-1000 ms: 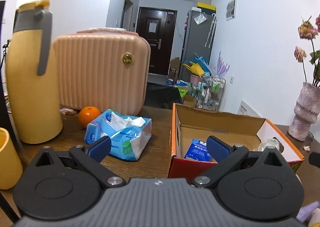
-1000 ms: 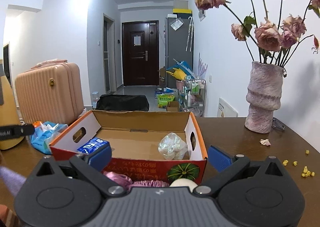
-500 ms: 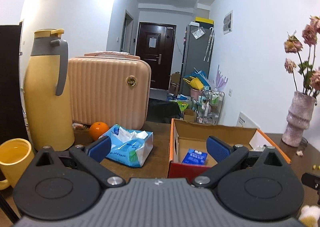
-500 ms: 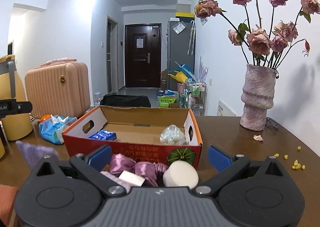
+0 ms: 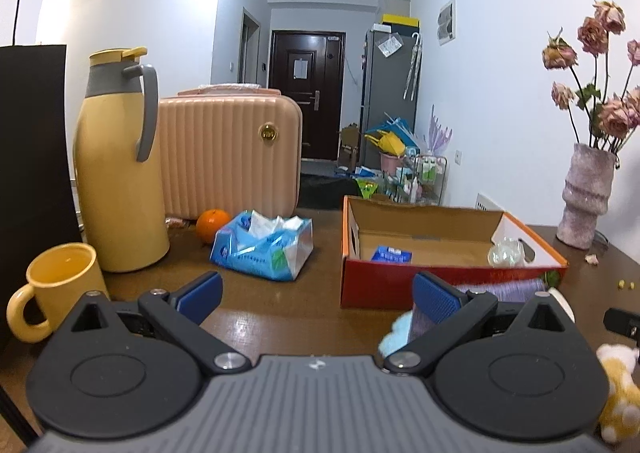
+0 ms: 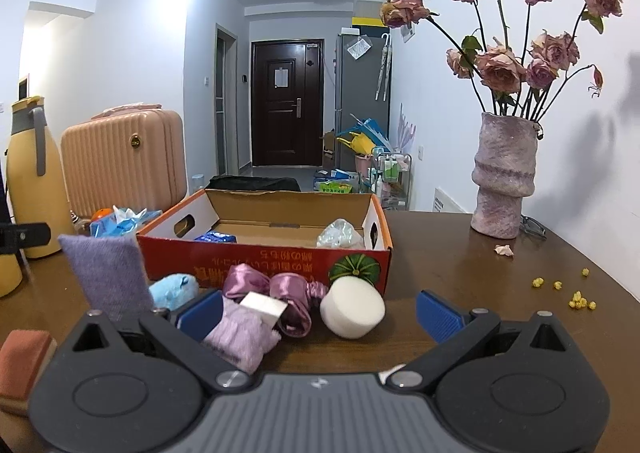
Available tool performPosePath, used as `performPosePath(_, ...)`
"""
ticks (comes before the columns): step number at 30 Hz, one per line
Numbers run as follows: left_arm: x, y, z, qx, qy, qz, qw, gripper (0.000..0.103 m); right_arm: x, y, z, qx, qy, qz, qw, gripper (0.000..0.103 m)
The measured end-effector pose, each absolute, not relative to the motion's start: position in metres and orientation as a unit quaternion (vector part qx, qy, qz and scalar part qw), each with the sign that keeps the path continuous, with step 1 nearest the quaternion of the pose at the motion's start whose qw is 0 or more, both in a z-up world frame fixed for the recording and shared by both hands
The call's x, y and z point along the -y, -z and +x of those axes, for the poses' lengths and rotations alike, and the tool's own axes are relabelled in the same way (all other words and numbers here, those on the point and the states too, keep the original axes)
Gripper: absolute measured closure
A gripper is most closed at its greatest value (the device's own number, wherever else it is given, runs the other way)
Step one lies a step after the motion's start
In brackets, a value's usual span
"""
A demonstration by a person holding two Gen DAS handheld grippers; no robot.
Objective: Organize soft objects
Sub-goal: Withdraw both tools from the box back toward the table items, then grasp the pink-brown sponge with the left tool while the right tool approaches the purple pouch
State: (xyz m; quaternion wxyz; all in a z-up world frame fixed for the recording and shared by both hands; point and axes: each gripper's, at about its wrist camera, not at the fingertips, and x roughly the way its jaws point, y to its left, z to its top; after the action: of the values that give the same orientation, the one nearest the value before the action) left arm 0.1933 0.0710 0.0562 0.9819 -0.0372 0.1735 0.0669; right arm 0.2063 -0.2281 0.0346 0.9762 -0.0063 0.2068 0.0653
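- The left gripper (image 5: 316, 293) hangs wide open over bare table (image 5: 280, 313), holding nothing.
- The right gripper (image 6: 318, 311) gapes empty too.
- The soft objects, a purple scrunchie (image 6: 276, 287) and white sponge (image 6: 352, 307), lie against the cardboard box (image 6: 264, 259) front wall.

Left black plastic two-finger gripper (image 5: 316, 295): blue ribbed pads (image 5: 199, 291), silver pivot screws, grey ridged housing. Right black plastic two-finger gripper (image 6: 318, 313): identical build.

White walls (image 6: 132, 65) flank a hallway; dark door (image 6: 287, 103) at its end; brown wooden table (image 6: 460, 253) in front.
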Motion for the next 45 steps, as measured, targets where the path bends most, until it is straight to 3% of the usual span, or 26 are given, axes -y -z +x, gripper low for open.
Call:
performPosePath(22,-0.068,-0.009,0.141,-0.263,-0.111,-0.027,0.958,0.000,0.229,-0.013,0.163,-0.222,-0.088,-0.008,0.971,0.000)
performPosePath(43,-0.075,0.039,0.163,-0.356,-0.140,-0.034,0.923,0.000,0.212,0.005,0.170,-0.236,-0.103,-0.021,0.966,0.000)
performPosePath(45,-0.076,0.039,0.164,-0.358,-0.137,-0.040,0.923,0.005,0.211,0.005,0.171,-0.236,-0.104,-0.022,0.966,0.000)
